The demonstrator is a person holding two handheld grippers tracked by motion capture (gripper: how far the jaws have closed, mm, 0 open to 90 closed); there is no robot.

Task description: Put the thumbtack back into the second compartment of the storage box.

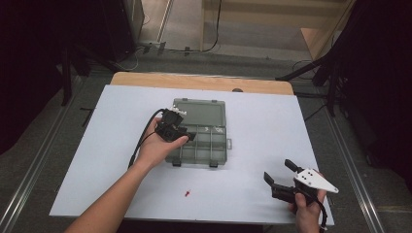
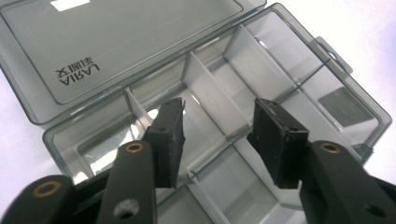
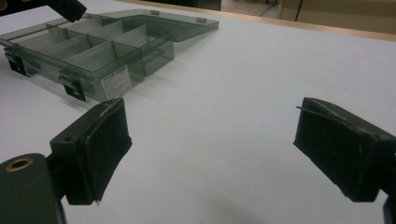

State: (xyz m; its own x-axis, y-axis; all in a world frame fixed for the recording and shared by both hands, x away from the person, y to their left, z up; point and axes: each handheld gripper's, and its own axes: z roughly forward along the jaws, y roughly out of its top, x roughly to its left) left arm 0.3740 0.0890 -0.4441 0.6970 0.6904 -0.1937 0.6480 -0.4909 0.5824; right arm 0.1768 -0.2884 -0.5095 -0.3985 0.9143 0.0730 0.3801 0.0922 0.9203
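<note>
The white rectangular worktop (image 1: 272, 145) has much free surface on its right half and along its near edge. The smoky grey transparent plastic organiser box (image 1: 206, 141) lies near the middle of the worktop, with its lid (image 1: 201, 112) opened flat towards the far side. The compartments that I can see in the left gripper view are empty, separated by thin dividers.

The left gripper (image 2: 217, 135) hangs just above the compartments at the left part of the box, its jaws apart and holding nothing. The right gripper (image 1: 284, 177) rests low near the right near corner, well apart from the box, jaws wide apart and empty.

A small red piece (image 1: 187, 193) lies alone on the worktop near the front edge, between the two hands.
</note>
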